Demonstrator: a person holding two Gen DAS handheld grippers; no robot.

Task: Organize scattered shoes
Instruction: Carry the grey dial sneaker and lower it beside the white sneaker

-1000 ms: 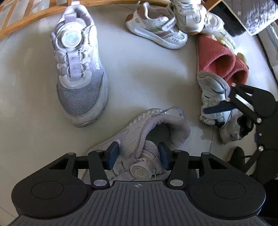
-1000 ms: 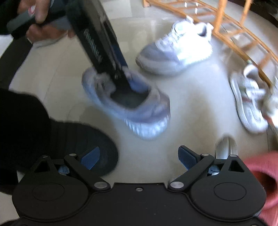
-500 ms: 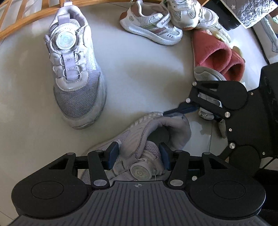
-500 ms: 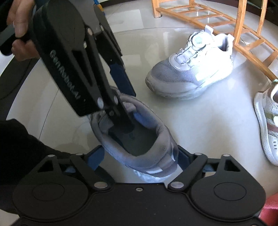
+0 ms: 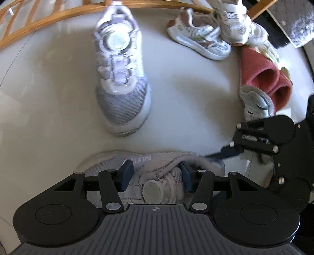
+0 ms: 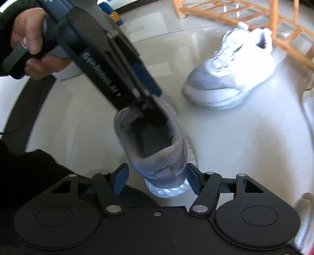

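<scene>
Since a second ago the right tool [image 6: 156,181] has swung in from off to one side and dropped to the heel of the grey sneaker [image 6: 155,149], and the sneaker itself has turned from lying slantwise to lying crosswise under the left tool [image 5: 156,177]. That left tool points steeply down and is clamped on the sneaker's tongue and dial, one pad outside the upper and the other down inside the collar. The right tool's jaws are closing with the heel between them; one pad sits at the heel, the other stands a little clear, so it has no grip yet. The sneaker rests on the pale floor [image 5: 49,121], well out from the wooden rack [image 5: 58,17] that runs along the floor's far edge.

Its mate, the second grey sneaker [image 5: 120,78], stands upright nearer the rack, heel close to the rail. A small white sneaker [image 5: 198,42], red slippers [image 5: 263,76] and more shoes lie heaped towards the far right corner.

I judge the step in hand to be setting this sneaker straight so it can go beside its mate. To do that well, the right tool should close squarely on the firm heel counter rather than the soft collar padding, low enough that the sole cannot pivot. Both tools should then lift together, keeping the sole level. Aim the toe the same way as the mate's, and set it down just beside, not touching.
</scene>
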